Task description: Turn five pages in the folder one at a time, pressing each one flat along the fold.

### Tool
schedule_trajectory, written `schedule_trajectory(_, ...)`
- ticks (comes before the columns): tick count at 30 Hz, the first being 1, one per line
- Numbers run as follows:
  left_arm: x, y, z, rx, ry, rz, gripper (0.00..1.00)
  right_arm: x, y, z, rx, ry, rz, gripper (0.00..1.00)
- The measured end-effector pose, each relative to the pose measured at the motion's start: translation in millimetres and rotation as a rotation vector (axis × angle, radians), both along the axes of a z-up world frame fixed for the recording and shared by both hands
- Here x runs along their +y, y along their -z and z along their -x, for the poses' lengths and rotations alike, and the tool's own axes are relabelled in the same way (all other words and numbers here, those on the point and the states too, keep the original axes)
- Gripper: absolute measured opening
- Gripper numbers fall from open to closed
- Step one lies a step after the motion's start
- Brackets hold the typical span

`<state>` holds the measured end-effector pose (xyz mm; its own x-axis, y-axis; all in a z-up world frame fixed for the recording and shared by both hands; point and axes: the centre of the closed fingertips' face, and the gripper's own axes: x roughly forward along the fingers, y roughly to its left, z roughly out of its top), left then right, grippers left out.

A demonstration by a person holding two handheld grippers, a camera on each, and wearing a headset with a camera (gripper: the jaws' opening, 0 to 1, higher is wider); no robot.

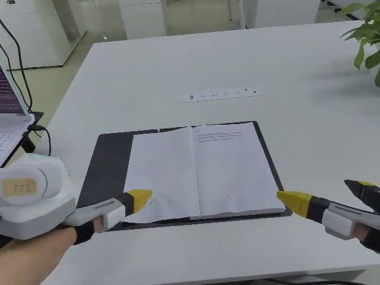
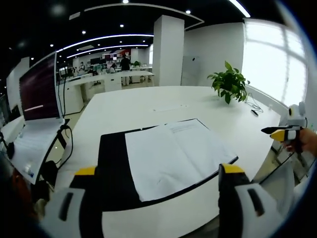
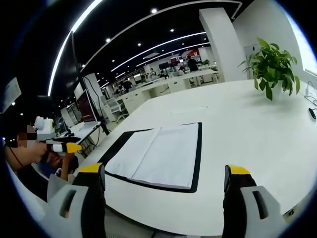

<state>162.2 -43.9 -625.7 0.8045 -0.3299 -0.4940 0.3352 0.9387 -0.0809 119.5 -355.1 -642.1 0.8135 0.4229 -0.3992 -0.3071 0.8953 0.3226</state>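
An open folder (image 1: pixel 110 166) with a black cover lies flat on the white table (image 1: pixel 178 65), near its front edge. Its white pages (image 1: pixel 202 172) are spread left and right of the fold, with printed lines at the top of the right page. My left gripper (image 1: pixel 138 200) hovers at the folder's near left corner, its yellow tip over the left page's lower edge. My right gripper (image 1: pixel 323 195) is just off the folder's near right corner, one yellow tip close to the page edge. In the left gripper view the left gripper (image 2: pixel 158 171) is open and holds nothing, as is the right gripper (image 3: pixel 163 170) in its own view.
A laptop (image 1: pixel 9 113) with cables sits on a side stand at the far left. A socket strip (image 1: pixel 222 94) is set into the table behind the folder. A potted plant (image 1: pixel 365 35) stands at the far right. Office desks fill the background.
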Motion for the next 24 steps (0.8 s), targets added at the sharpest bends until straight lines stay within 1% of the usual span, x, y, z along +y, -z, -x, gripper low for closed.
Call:
schedule_trajectory(1,-12.2,1.6,-1.8,0.008,0.017,0.025,0.99,1.0,0.7,1.1,0.001,-0.001,-0.005,1.00)
schedule_trajectory(2,-19.5,2.6,-3.3,0.006,0.029,0.031,0.99,1.6,1.5,1.5,0.003,-0.003,-0.008,0.99)
schedule_trajectory(3,-26.3,4.1,-4.6,0.005,0.039,0.032,0.99,2.6,1.9,2.5,0.005,-0.005,-0.010,0.99)
schedule_trajectory(4,-37.8,8.7,-5.2,0.013,0.071,0.017,0.99,3.2,2.8,3.1,0.005,-0.006,-0.011,1.00)
schedule_trajectory(5,-44.7,11.1,-5.9,0.017,0.082,0.015,0.99,3.8,3.8,3.5,0.005,-0.009,-0.013,0.99)
schedule_trajectory(6,-56.2,13.5,-7.8,0.015,0.102,0.022,0.98,4.2,5.3,4.1,0.010,-0.011,-0.017,0.99)
schedule_trajectory(8,-76.1,19.5,-8.4,0.025,0.141,0.027,0.95,4.5,6.6,5.8,0.011,-0.015,-0.020,0.99)
schedule_trajectory(9,-83.2,21.8,-9.3,0.025,0.153,0.023,0.94,3.8,8.3,5.9,0.011,-0.016,-0.022,0.99)
schedule_trajectory(10,-92.5,27.3,-14.0,0.018,0.179,0.023,0.94,3.4,9.5,6.6,0.013,-0.018,-0.025,0.99)
schedule_trajectory(11,-99.8,29.6,-14.9,0.016,0.193,0.026,0.94,2.7,10.2,6.9,0.014,-0.018,-0.028,0.99)
schedule_trajectory(15,-130.7,44.6,-15.8,0.030,0.240,0.027,0.88,0.0,12.0,9.1,0.017,-0.019,-0.039,0.99)
schedule_trajectory(19,-155.2,61.3,-18.0,0.044,0.273,0.018,0.83,-1.6,11.5,9.5,0.012,-0.020,-0.048,0.98)
schedule_trajectory(22,-168.4,70.6,-20.0,0.048,0.293,0.007,0.80,-3.7,12.4,8.9,0.013,-0.018,-0.053,0.98)
schedule_trajectory(24,-178.3,78.1,-21.3,0.061,0.306,0.004,0.79,-5.2,12.8,8.1,0.013,-0.016,-0.061,0.97)
